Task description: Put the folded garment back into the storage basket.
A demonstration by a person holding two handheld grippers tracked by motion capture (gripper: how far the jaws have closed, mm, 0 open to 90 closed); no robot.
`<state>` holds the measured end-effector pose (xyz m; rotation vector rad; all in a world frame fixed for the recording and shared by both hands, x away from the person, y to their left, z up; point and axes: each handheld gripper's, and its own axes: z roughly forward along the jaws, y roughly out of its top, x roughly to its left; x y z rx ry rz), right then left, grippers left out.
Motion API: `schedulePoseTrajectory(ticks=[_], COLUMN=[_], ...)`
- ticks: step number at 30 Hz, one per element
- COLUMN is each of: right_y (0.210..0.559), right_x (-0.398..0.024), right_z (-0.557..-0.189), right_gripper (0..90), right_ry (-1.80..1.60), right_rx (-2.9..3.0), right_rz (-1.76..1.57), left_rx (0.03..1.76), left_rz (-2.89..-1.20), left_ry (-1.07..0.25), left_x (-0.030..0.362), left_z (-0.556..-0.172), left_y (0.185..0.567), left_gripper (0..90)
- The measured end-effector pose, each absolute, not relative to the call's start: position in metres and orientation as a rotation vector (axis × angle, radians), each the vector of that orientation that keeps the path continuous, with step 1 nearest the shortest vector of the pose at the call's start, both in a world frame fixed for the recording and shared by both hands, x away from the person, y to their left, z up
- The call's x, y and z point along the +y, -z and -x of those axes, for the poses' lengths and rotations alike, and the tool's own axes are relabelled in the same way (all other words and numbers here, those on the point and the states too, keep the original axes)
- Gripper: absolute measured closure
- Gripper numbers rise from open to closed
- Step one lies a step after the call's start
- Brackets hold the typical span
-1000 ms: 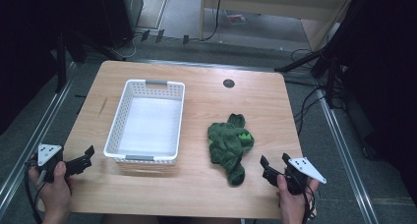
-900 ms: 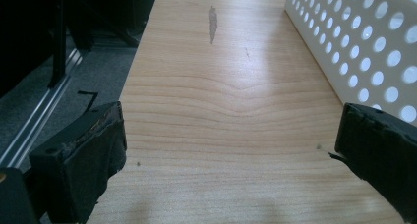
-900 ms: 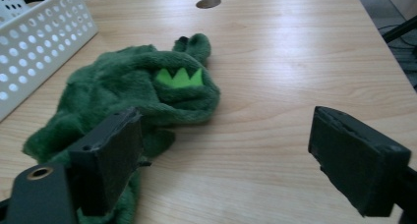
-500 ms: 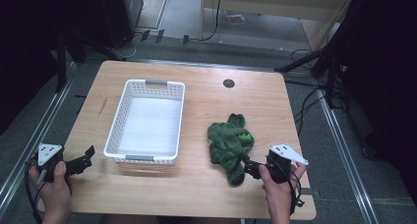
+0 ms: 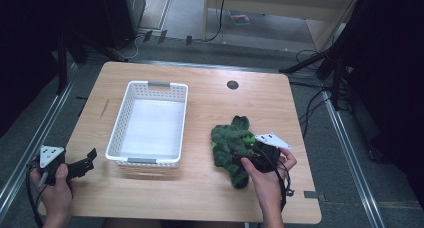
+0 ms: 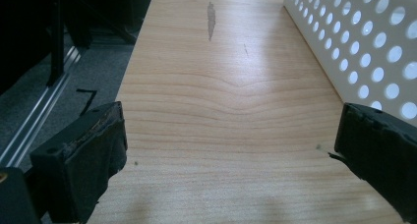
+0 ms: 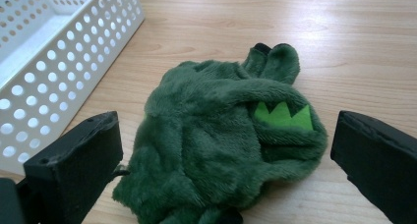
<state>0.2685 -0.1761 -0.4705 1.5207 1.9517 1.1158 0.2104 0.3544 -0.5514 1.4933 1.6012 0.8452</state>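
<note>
A green plush toy (image 5: pixel 231 144) lies crumpled on the wooden surface (image 5: pixel 210 188), right of centre in the high view; in the right gripper view it sits at the middle of the frame (image 7: pixel 223 145), dark furry green with a lighter green zigzag patch (image 7: pixel 283 116) on its right side and two rounded ends pointing toward the top of the frame. The right gripper (image 5: pixel 251 159) is at the toy's lower right edge in the high view, held by the person's right hand (image 5: pixel 267 180) coming up from the bottom of the frame; in its own view its two black fingers (image 7: pixel 76 162) stand spread wide, one at the lower left and one at the lower right, with the toy lying between them and not pinched. To the left of the toy, apart from it, stands a white perforated basket (image 5: pixel 131 108) with grey handles at its near and far ends; its inside looks bare white. A corner of the basket shows at the upper left of the right gripper view (image 7: pixel 59 42). The left gripper (image 5: pixel 87 160) is at the lower left of the high view, held by the left hand (image 5: pixel 54 190) just beside the basket's near left corner; in the left gripper view its fingers (image 6: pixel 83 160) are spread wide over bare wood, with the basket's holed wall (image 6: pixel 364 42) at the upper right. A small dark round hole (image 5: pixel 232 84) sits in the surface near its far edge.
</note>
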Motion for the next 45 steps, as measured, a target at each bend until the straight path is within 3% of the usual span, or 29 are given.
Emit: schedulePoseTrajectory(ticks=[21, 45], right_y=[0.48, 0.513], right_x=[-0.138, -0.118], right_z=[-0.297, -0.324], right_gripper=[0.0, 12.7], right_ry=[-0.947, -0.747], right_rx=[1.99, 2.0], right_rz=[-1.603, -1.734], left_rx=[1.609, 1.615], left_rz=[-1.498, -1.502], left_ry=[-0.838, -0.827], left_x=[0.355, 0.355], left_z=[-0.212, -0.213], left_y=[0.552, 0.552], left_gripper=[0.2, 0.2])
